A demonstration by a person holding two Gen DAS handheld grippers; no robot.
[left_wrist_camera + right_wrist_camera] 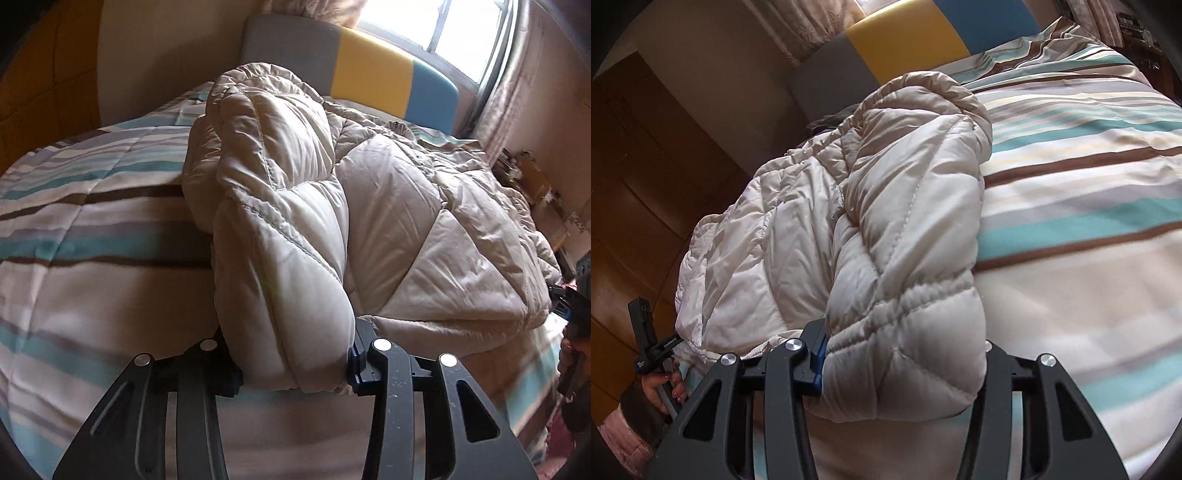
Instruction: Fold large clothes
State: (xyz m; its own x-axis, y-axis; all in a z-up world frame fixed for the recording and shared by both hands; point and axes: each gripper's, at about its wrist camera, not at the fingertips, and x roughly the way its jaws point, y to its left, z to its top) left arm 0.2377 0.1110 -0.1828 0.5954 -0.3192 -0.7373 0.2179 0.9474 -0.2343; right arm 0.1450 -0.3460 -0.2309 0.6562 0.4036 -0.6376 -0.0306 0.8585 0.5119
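A beige quilted puffer jacket (pixel 388 221) lies spread across a bed. In the left wrist view a thick rolled fold of it (pixel 288 258) runs down into my left gripper (pixel 295 373), whose jaws press on it from both sides. In the right wrist view the jacket (pixel 757 258) lies to the left. A bulky padded fold with an elastic hem (pixel 912 277) fills my right gripper (pixel 903 369), squeezed between the jaws. The fingertips of both grippers are hidden in the fabric.
The bed has a striped cover (pixel 92 240) (pixel 1089 184) and a grey, yellow and blue headboard (pixel 369 70). A window (pixel 443 33) with curtains is behind it. A wooden wardrobe (pixel 646 166) stands to the left. A person's hand (pixel 668 387) holds the other gripper's handle.
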